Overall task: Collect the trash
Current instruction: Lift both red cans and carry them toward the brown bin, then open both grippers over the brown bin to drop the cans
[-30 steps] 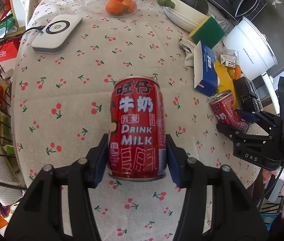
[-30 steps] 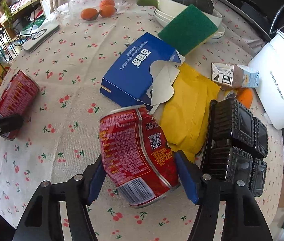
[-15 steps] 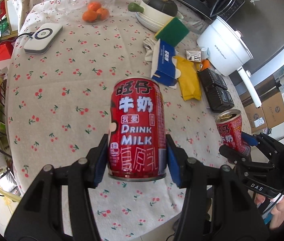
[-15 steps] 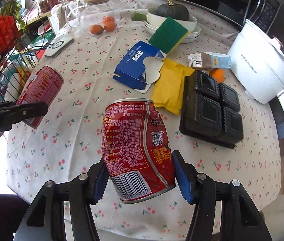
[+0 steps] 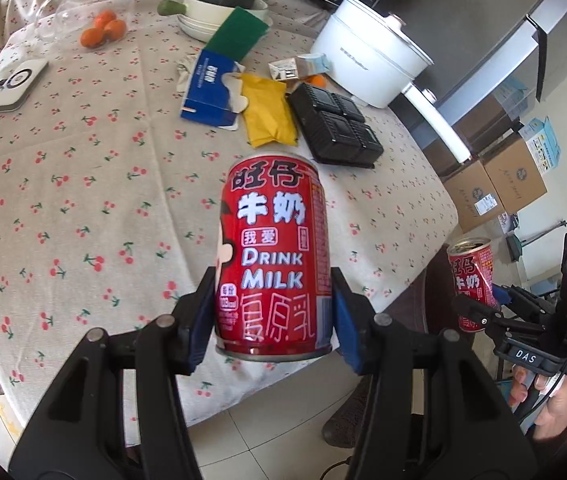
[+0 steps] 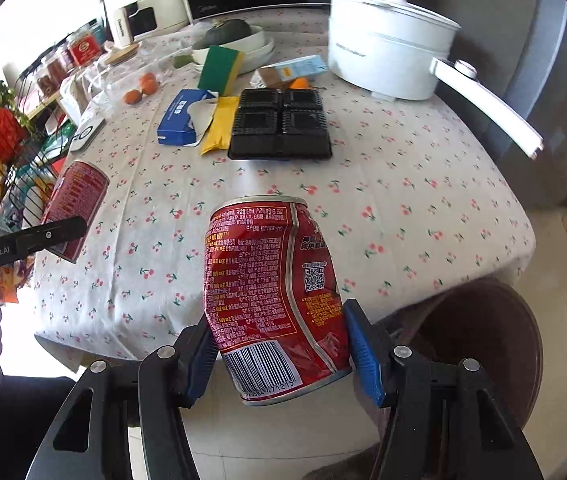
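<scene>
My left gripper [image 5: 273, 322] is shut on an upright red milk can [image 5: 275, 256], held in the air above the table's near edge. My right gripper [image 6: 283, 354] is shut on a dented red milk can [image 6: 275, 300], tilted, out past the table edge over the floor. The dented can [image 5: 471, 280] and right gripper show at the far right in the left wrist view; the other can [image 6: 77, 204] shows at the left in the right wrist view. On the cherry-print tablecloth [image 5: 83, 184] lie a torn blue box [image 5: 209, 90], a yellow packet [image 5: 267, 114], a black plastic tray [image 5: 337, 126] and a small carton [image 5: 299, 68].
A white electric pot [image 5: 367, 64] with a long handle stands at the table's far right. A green sponge [image 5: 237, 34], stacked bowls with a squash, oranges [image 5: 103, 32] and a white device [image 5: 17, 86] sit further back. A brown stool [image 6: 479, 344] and cardboard boxes [image 5: 495, 180] are on the floor.
Both grippers have lifted their cans off the table and drawn back towards its near edge. The right gripper has swung out beyond the edge and the dented can has rolled more upright.
</scene>
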{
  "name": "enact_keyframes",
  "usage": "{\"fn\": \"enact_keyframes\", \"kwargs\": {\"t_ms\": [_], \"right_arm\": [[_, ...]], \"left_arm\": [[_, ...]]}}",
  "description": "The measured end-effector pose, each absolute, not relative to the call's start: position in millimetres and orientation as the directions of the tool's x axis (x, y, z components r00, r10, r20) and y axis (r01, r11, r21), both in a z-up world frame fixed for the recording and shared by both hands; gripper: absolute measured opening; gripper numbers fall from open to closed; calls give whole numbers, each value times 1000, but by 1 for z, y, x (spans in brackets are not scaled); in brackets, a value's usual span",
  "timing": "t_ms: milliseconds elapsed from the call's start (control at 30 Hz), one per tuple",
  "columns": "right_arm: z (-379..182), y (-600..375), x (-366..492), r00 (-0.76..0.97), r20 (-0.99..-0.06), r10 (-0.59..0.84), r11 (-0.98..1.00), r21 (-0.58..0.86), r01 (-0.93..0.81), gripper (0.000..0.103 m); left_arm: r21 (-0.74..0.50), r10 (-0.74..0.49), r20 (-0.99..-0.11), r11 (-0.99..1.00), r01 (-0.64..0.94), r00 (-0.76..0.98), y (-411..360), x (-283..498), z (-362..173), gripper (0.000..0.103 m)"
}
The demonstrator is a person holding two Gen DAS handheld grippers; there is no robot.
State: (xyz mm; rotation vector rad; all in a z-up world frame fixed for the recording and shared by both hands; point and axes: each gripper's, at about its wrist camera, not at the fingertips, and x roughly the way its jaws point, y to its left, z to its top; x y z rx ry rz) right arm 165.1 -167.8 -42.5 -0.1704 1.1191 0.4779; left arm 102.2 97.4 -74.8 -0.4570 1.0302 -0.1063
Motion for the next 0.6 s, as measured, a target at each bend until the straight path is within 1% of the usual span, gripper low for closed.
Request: {"fn": "enact_keyframes", "kwargs": {"t_ms": [233,600], "right_arm": [[-49,-231,153,360,-898,252,925,115,-361,61],[-71,-320,139,351,-914,203,966,128,-225,61]], "left_arm": [[-402,-337,-795,916,-20,505,48,110,-69,54],[-393,-404,-805,912,120,434,-43,124,-79,54]]}}
